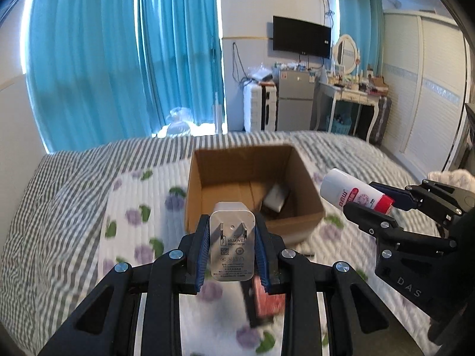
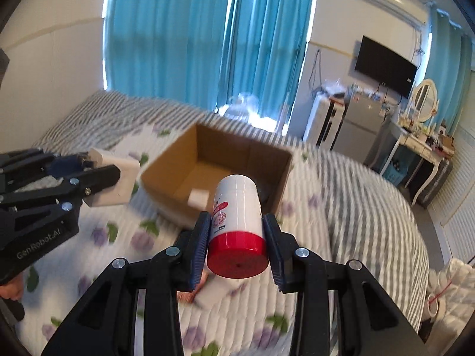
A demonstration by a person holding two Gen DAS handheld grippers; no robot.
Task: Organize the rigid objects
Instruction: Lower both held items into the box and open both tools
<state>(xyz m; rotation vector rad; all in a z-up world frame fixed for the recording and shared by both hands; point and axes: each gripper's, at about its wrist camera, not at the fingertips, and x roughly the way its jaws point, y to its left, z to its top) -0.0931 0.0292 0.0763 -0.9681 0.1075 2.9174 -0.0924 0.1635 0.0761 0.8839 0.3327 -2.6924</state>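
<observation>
Left tool [image 1: 232,244] grips the charger [image 1: 232,246]; right tool [image 2: 236,238] grips the bottle [image 2: 237,225]. Both hang above the bed [image 1: 59,207], near the box [image 1: 252,184]. Risk: the smooth bottle, clamped near its cap, may slip and miss the box.

Your path at 12 o'clock: cardboard box [image 1: 252,190] mouth open, near wall only barrier. Inside, white block [image 1: 276,197] fills right corner; left floor free.
</observation>
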